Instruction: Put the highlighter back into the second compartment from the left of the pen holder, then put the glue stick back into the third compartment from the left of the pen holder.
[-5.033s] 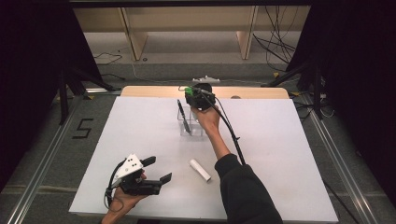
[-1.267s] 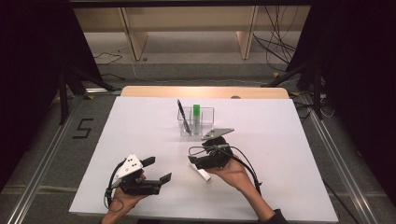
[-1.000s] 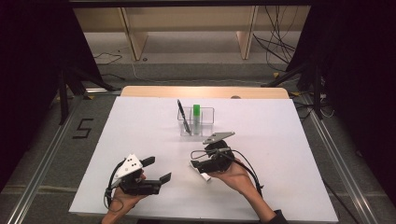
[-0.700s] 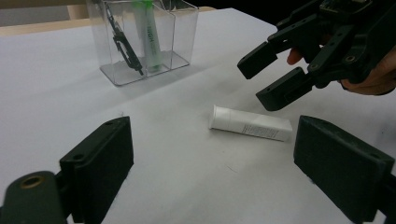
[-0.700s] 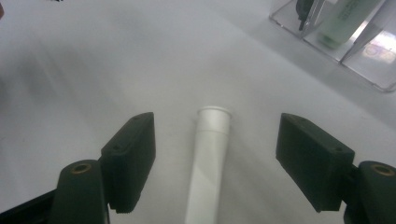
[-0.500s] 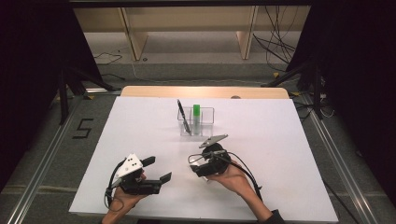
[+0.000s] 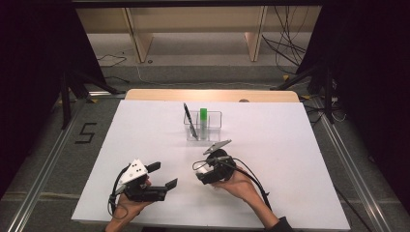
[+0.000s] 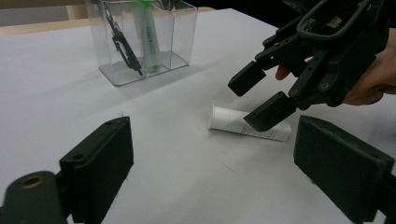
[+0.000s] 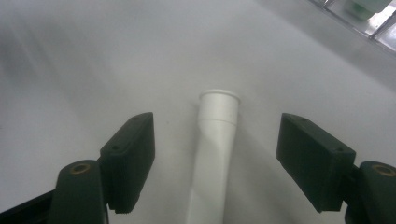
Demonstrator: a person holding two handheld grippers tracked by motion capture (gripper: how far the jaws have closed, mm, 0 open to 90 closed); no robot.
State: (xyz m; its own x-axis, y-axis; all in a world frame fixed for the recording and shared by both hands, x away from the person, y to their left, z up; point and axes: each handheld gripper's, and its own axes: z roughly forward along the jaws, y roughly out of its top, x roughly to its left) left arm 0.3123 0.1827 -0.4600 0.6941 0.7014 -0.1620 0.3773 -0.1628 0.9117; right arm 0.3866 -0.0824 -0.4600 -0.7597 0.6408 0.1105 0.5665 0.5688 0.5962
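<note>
A white tube [image 9: 214, 154] lies flat on the white table [image 7: 290, 159], cap end away from me. My right gripper [image 9: 217, 128] is open and straddles it, one jaw on each side, neither pad touching. In the high view the right gripper [image 7: 202, 175] hovers low over the tube [image 7: 205, 170]. My left gripper [image 7: 163, 175] rests open and empty at the front left. From the left gripper view, the right gripper [image 8: 257, 95] hangs just above the tube [image 8: 233, 122], beyond the left gripper [image 8: 215, 172] itself.
A clear divided holder [image 7: 203, 126] stands at mid-table with a green tube [image 7: 204, 118] and a black pen [image 7: 189, 121] upright in it. In the left gripper view the holder [image 8: 180, 28] is at the far left. Bare white surface surrounds both hands.
Five seconds ago the right gripper was at the holder with the green tube; that tube now stands there. Over the last second the right gripper edged down and left over the white tube. Left gripper still.
</note>
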